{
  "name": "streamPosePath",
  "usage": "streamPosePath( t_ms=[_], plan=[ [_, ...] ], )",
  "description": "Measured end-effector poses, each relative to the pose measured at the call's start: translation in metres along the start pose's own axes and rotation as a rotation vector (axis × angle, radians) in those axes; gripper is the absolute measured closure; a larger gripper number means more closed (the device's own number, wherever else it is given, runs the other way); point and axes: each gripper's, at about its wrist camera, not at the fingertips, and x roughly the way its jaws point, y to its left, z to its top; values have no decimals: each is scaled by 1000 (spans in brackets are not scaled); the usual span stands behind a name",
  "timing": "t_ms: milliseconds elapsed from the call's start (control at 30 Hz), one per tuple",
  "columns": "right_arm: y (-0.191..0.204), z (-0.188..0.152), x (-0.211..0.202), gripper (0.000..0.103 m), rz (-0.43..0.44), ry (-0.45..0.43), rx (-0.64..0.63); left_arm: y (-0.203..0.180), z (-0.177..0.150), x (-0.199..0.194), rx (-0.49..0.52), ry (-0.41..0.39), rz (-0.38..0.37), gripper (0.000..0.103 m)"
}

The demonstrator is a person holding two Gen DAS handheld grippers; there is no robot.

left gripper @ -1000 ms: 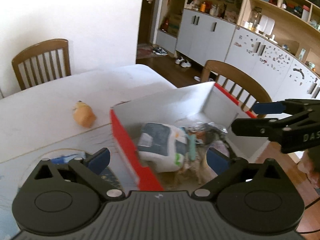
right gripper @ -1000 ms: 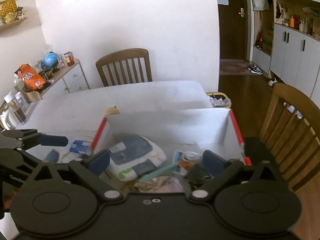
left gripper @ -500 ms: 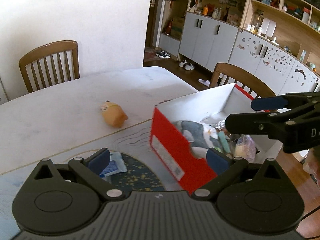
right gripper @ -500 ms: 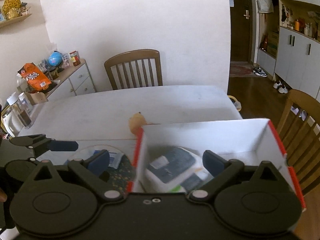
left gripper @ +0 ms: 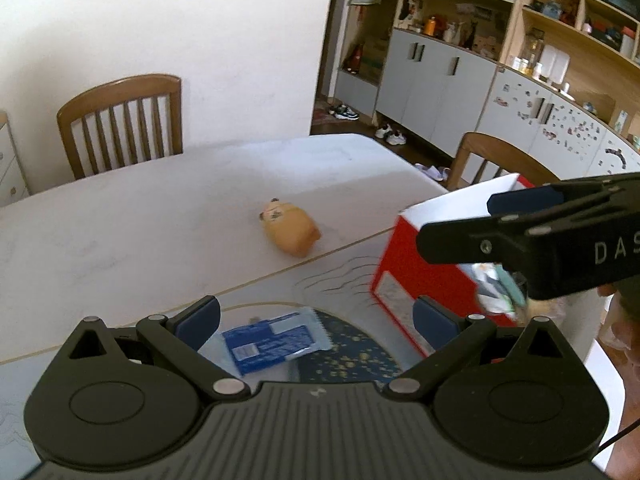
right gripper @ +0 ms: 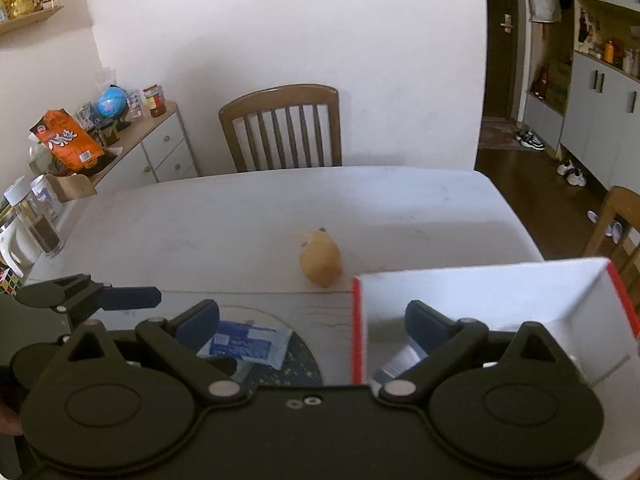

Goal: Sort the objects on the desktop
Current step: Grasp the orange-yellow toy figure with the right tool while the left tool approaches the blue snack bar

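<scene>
A red-and-white box [left gripper: 424, 276] [right gripper: 488, 300] stands at the table's right, with packets inside. An orange plush toy [left gripper: 291, 229] [right gripper: 321, 262] lies on the white table left of the box. A blue-and-white packet [left gripper: 269, 338] [right gripper: 250, 345] lies on a dark speckled mat, between my left gripper's fingers in view. My left gripper [left gripper: 316, 320] is open and empty above it. My right gripper [right gripper: 312, 322] is open and empty, over the box's left wall; it also shows from the side in the left wrist view [left gripper: 532, 216].
A wooden chair [right gripper: 282, 128] stands at the table's far side, another chair [left gripper: 496, 160] at the right. A sideboard [right gripper: 132, 148] with jars and snack bags is at the left. Bottles [right gripper: 34, 216] stand at the table's left edge.
Both grippers have pulled back and to the left, away from the box. The plush toy and the blue packet have come into fuller view. Both stay open.
</scene>
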Motion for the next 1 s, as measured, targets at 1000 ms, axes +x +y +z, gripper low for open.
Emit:
streamPosePath(
  t_ms=[1000],
  plan=[
    [15,46,140,10,-28,211,-49,27,-34,91,-156,109,126,0]
  ],
)
